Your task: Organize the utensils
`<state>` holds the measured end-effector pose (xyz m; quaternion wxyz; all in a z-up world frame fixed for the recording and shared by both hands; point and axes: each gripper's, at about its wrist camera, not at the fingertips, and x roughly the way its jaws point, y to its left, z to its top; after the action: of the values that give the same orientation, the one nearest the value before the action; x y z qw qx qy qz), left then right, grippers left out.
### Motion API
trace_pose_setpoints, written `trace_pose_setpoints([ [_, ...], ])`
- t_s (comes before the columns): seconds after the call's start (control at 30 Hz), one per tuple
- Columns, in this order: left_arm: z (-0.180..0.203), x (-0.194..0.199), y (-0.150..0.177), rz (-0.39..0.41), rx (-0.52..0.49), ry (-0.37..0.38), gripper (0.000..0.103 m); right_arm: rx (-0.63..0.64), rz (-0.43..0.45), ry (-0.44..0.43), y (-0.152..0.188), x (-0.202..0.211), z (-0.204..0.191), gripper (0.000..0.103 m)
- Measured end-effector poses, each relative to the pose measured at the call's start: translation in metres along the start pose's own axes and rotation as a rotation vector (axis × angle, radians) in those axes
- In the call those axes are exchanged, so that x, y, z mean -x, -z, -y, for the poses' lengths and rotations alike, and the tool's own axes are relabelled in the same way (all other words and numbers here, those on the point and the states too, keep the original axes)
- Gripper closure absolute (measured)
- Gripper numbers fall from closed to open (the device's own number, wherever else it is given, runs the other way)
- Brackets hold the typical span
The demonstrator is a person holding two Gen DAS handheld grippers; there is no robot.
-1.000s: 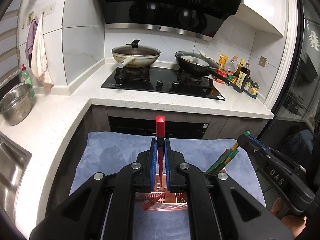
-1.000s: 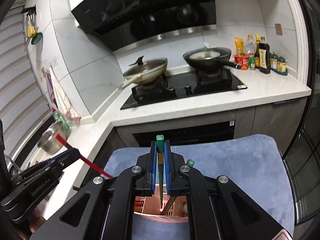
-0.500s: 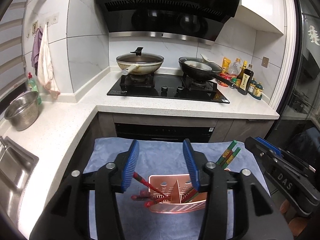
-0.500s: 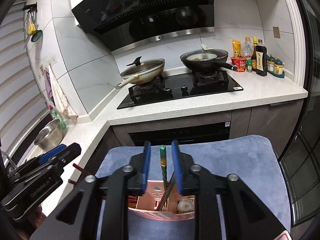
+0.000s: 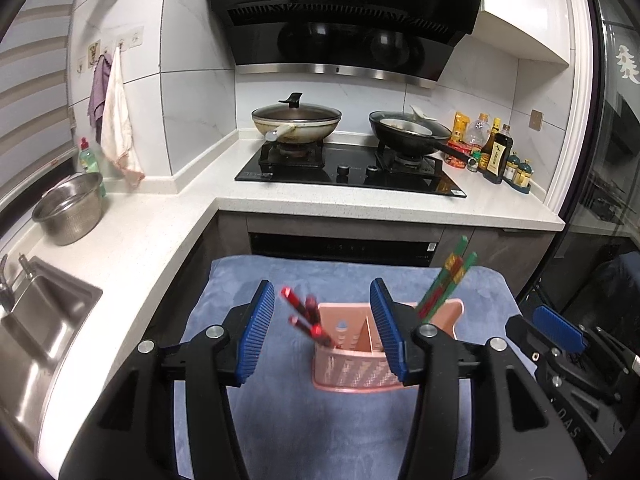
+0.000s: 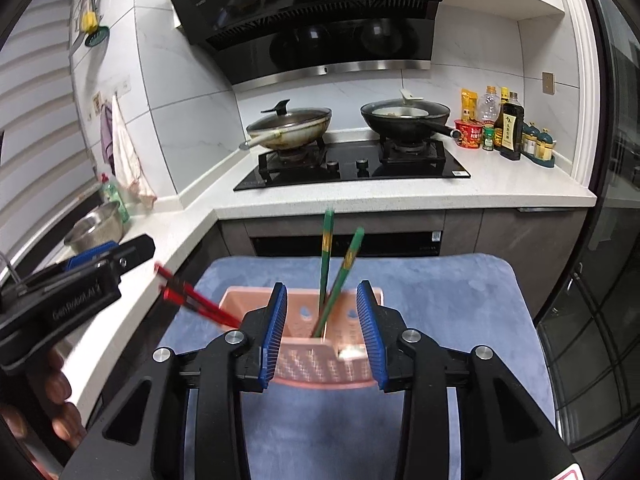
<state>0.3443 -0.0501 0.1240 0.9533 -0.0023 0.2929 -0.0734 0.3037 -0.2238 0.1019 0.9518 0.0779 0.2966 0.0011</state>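
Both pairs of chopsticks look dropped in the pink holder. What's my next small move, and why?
Probably draw both grippers straight back. The left gripper and right gripper, whose jaws have just been opening, grip nothing; red chopsticks and green chopsticks already stand in the pink perforated plastic holder.

Left gripper (image 5: 322,330) angled down toward pink holder (image 5: 352,364), blue pads apart, nothing pinched; jaws just opened, no longer moving apart. Right gripper (image 6: 322,330) also tilted down at holder from its near side, pads spread, jaws just been opening, green chopsticks (image 6: 326,264) seen between them but not pressed. Person's fingers (image 6: 60,412) wrap left gripper's handle, left of holder.
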Motion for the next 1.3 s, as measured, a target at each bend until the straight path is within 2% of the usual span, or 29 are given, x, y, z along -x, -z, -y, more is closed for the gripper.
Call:
trace_pose_setpoints([
  [0.47, 0.0, 0.024, 0.052, -0.031, -0.01, -0.01, 0.056, 0.086, -0.014, 0.058, 0.06, 0.033, -0.025, 0.067],
  [0.9, 0.01, 0.021, 0.109, -0.113, -0.026, -0.009, 0.056, 0.044, -0.063, 0.073, 0.099, 0.038, -0.019, 0.067],
  [1.3, 0.015, 0.013, 0.14, -0.174, -0.027, -0.005, 0.056, 0.037, -0.109, 0.094, 0.125, 0.032, -0.014, 0.067],
])
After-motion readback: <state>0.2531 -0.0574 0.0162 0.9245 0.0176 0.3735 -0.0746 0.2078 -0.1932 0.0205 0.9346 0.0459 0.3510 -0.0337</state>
